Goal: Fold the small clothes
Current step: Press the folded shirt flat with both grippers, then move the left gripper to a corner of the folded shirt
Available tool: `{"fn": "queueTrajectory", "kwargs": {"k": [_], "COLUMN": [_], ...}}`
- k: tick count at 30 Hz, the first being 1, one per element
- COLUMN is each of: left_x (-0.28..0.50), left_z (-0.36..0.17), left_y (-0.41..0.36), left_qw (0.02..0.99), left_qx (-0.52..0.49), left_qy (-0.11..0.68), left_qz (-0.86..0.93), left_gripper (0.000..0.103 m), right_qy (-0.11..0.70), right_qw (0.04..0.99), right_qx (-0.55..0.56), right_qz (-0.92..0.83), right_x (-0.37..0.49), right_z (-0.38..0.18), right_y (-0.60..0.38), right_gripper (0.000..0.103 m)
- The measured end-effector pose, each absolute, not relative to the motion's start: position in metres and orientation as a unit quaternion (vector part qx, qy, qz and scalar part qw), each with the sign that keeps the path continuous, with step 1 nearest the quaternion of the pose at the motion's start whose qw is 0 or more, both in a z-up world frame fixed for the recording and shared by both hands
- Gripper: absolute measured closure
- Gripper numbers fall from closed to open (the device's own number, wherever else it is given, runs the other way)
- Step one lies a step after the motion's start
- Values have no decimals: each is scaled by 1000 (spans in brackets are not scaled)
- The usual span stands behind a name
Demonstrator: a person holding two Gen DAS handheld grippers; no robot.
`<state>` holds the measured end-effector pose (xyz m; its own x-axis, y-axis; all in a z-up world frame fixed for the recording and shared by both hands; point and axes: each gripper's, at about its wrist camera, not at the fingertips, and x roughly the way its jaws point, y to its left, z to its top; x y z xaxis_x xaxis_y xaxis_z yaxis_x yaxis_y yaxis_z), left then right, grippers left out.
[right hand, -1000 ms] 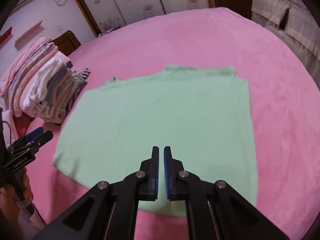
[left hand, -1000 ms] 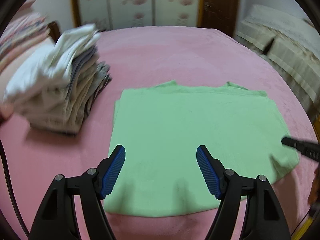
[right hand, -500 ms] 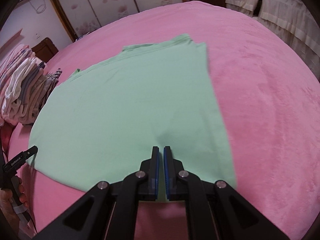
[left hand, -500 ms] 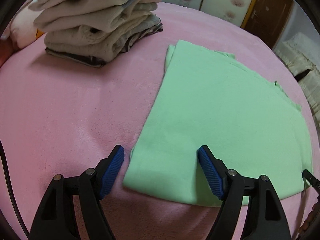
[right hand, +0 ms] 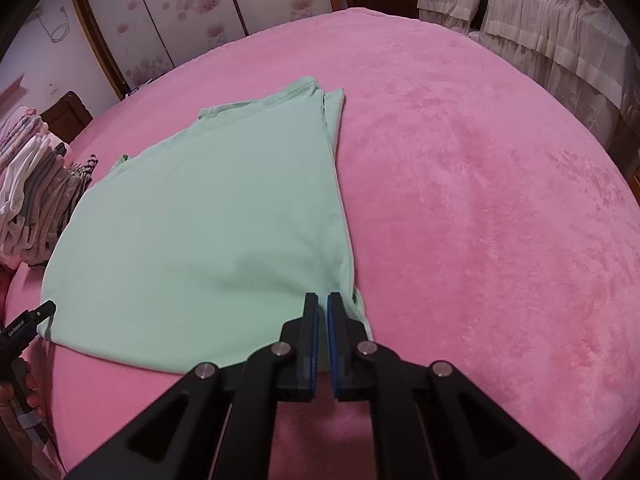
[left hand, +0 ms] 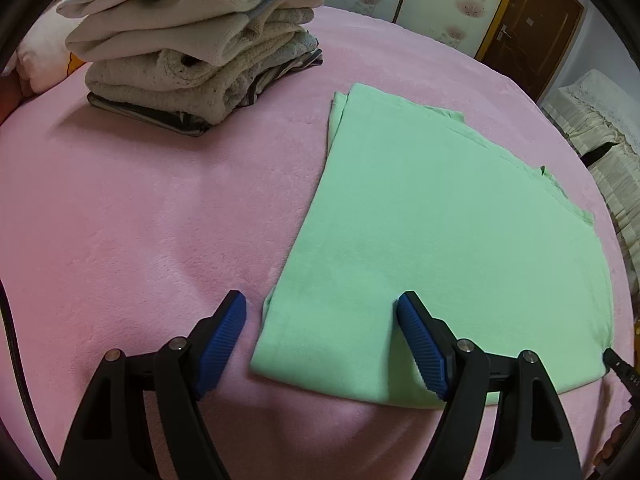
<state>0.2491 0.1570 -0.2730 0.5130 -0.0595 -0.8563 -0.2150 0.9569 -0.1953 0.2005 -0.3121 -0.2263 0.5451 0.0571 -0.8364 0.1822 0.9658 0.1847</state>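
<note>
Green T-shirt (left hand: pixel 440 248) lies flat on the pink bedspread (left hand: pixel 140 220), already folded to a long panel, sleeve layers tucked at the far end. Stack of folded clothes (left hand: pixel 192 52) sits apart from it, further up the bed on my left side.

My left gripper (left hand: pixel 322 310) stands wide apart, straddling the near left corner of the shirt: one pad over bare bedspread, the other over the cloth. Nothing pinched. My right gripper (right hand: pixel 323 308) has its pads drawn together at the near right corner; I cannot make out any cloth caught between them, so I take it as resting there, not holding.

Handling, by my guess: thin knit, light, limp, no stiffness to carry a fold by itself. It should drag on the fleecy spread rather than slide. Best hold is both near corners, through all layers, so the inner folds don't slip loose when lifted toward the collar end. Pinch shallow and I'd likely take only the top layer.
</note>
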Motion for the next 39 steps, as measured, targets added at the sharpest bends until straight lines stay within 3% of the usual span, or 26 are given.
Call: {"fn": "queueTrajectory", "kwargs": {"k": [10, 14, 30, 35, 39], "left_x": [227, 213, 191, 190, 189], "left_z": [-230, -217, -240, -252, -255], "left_y": [170, 169, 131, 129, 130], "left_qw": [868, 866, 834, 821, 820], "left_qx": [-150, -134, -96, -108, -118], "left_qy": [470, 479, 543, 561, 560], "left_qz": [46, 55, 23, 13, 11], "left_gripper": [25, 20, 20, 20, 20], "right_qy": [467, 463, 457, 455, 449], "right_qw": [874, 877, 886, 887, 891], "right_qx": [133, 128, 45, 35, 19], "right_qz": [-19, 1, 60, 68, 65], "right_x": [192, 188, 172, 166, 164], "right_z": [-201, -189, -181, -184, -186], "right_y": [-292, -275, -195, -179, -173], "right_gripper": [98, 98, 98, 87, 84]}}
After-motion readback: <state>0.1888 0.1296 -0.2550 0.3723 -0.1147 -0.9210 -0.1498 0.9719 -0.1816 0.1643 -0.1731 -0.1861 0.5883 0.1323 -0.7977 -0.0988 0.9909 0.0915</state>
